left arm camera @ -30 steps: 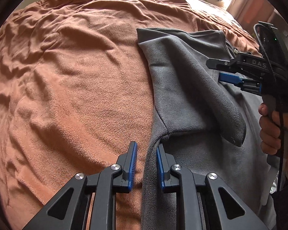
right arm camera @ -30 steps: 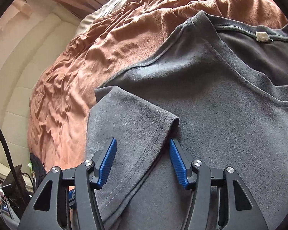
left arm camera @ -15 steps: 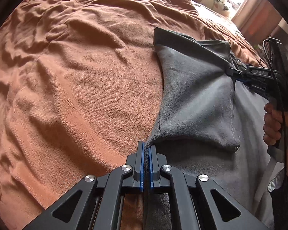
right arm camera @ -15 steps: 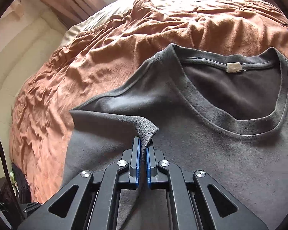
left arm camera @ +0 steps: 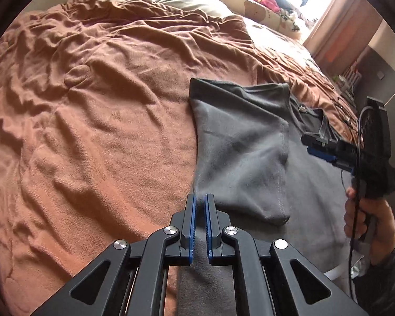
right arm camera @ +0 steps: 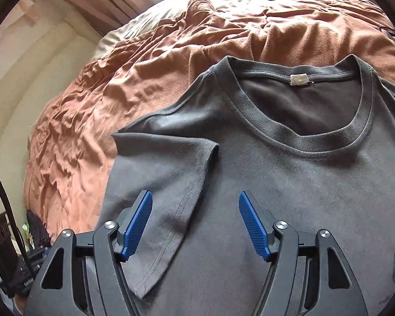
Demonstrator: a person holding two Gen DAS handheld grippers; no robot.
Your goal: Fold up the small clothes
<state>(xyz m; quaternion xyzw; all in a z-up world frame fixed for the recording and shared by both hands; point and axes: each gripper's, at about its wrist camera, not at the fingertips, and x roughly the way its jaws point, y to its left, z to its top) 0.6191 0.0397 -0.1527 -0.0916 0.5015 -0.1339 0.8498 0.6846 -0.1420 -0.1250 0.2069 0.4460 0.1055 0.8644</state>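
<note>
While daylight falls across the bed, a grey T-shirt (right arm camera: pixel 289 184) lies front-up on a rumpled brown blanket (left arm camera: pixel 105 118), its collar (right arm camera: pixel 302 150) at the far end and a small pale label (right arm camera: pixel 299 79) showing inside the neck. One short sleeve (right arm camera: pixel 171 181) is folded inward and lies flat on the chest, its hemmed cuff towards the person.

The right gripper (right arm camera: pixel 194 223) hovers just above that folded sleeve. Its jaws have just been opening and now stand wide, the blue pads (right arm camera: pixel 138 226) clear of the cloth; the sleeve's hem lies beneath the gap, but nothing is pinched. From the left wrist view the same tool (left arm camera: pixel 318 152) hangs over the shirt near the collar, and the person's hand (left arm camera: pixel 366 218) is wrapped round its grip, a dark sleeve at the wrist.

The left gripper (left arm camera: pixel 200 205) sits at the shirt's side edge, just where grey cloth meets the blanket. Its jaws have been closing and are down to a thin slit. The lower corner of the folded sleeve runs straight into the fingertips, so it looks to be nipping that edge of the shirt, though the slit is too narrow to be sure.

Pillows and bright clutter (left arm camera: pixel 266 0) lie by the window beyond the bed.
</note>
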